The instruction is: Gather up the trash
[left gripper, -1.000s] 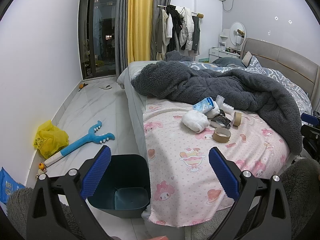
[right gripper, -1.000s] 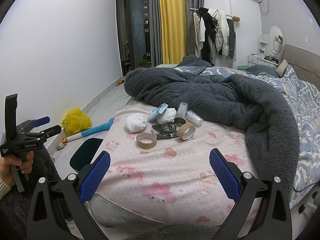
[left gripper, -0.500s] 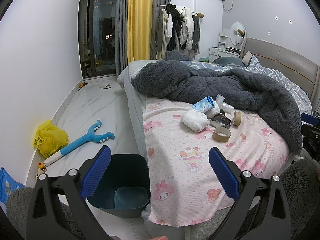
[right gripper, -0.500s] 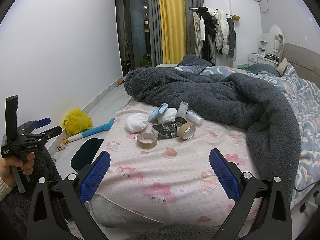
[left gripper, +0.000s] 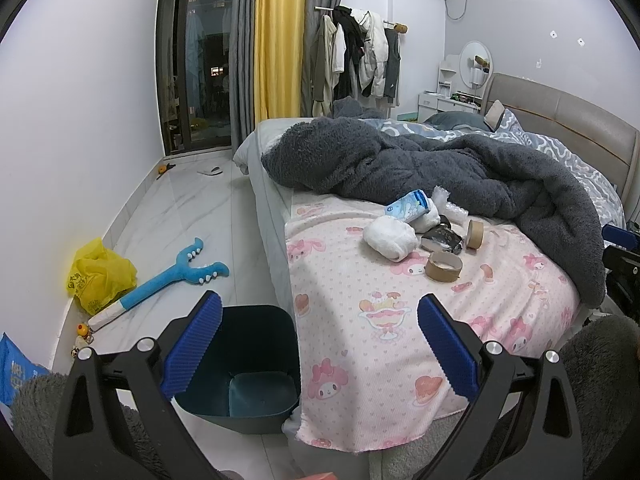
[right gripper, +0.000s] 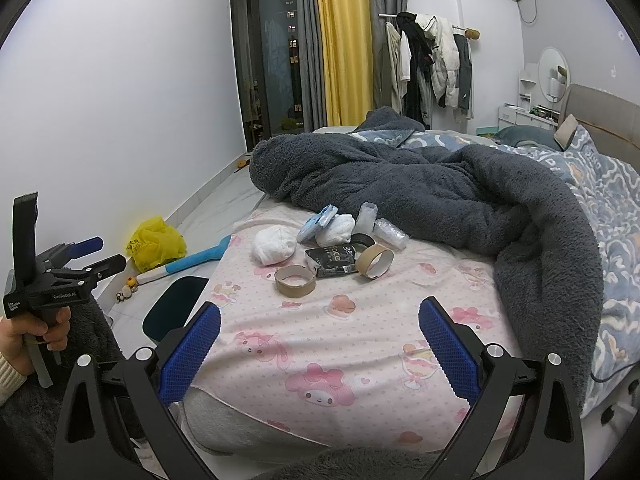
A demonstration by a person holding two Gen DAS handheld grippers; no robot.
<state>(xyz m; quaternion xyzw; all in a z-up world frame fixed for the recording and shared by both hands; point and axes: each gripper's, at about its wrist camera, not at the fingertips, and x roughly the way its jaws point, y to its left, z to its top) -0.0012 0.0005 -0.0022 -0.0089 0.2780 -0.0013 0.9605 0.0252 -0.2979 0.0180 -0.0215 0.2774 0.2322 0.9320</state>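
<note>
Pre-grasp: left gripper [left gripper: 318, 344] and right gripper [right gripper: 319, 346] both spread wide, empty. Trash pile [right gripper: 332, 246] untouched on bed [right gripper: 320, 344]; bin [left gripper: 244, 364] looks empty. Next: reach nearest tape core [right gripper: 295, 280].

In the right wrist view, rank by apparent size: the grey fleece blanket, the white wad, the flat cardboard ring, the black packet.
1. grey fleece blanket, far largest.
2. white wad.
3. flat cardboard ring and black packet look alike; the ring lies nearer the camera, so unranked.
</note>
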